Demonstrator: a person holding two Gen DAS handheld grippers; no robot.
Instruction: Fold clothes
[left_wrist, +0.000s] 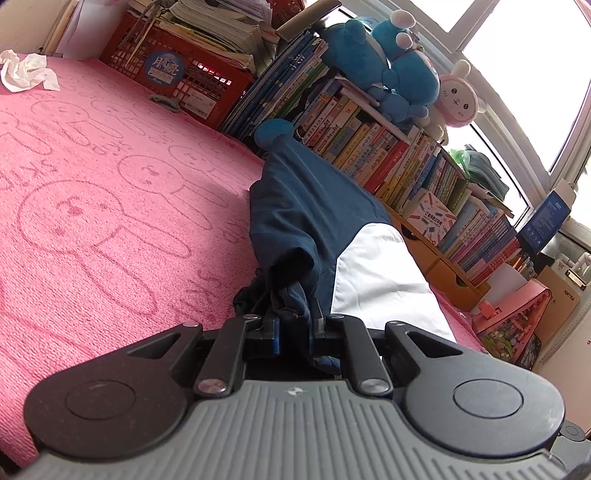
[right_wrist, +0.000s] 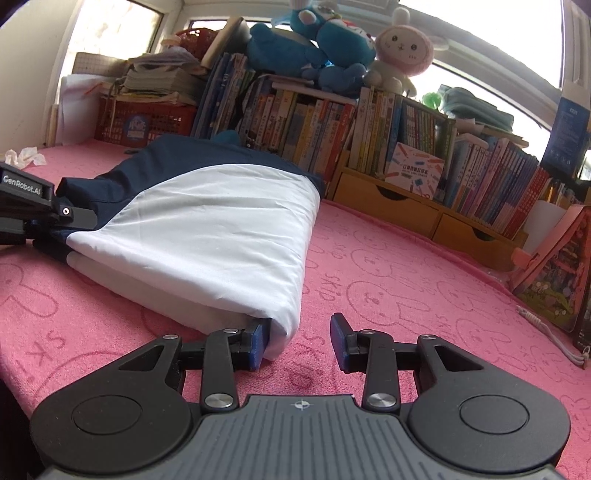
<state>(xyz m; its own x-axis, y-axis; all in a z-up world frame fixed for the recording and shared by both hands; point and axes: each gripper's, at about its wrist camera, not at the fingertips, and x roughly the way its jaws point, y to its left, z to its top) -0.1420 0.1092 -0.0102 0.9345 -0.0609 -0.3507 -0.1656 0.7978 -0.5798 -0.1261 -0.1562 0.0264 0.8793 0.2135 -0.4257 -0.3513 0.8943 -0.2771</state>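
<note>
Finishing a fold: shirt (right_wrist: 207, 229) lies doubled on pink mat (right_wrist: 406, 295). L gripper (left_wrist: 295, 325) clamped on navy hem; R gripper (right_wrist: 299, 341) jaws apart, corner beside one pad, not pinched. Next prob.: L lets go w/o dragging cloth, then smooth.

Pink mat (right_wrist: 406, 288) free right of garment (right_wrist: 207, 229); bookshelf (right_wrist: 369, 129) blocks far edge.

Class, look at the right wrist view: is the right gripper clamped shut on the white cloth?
No: the right gripper stands open, and the folded garment touches only one finger.
</note>
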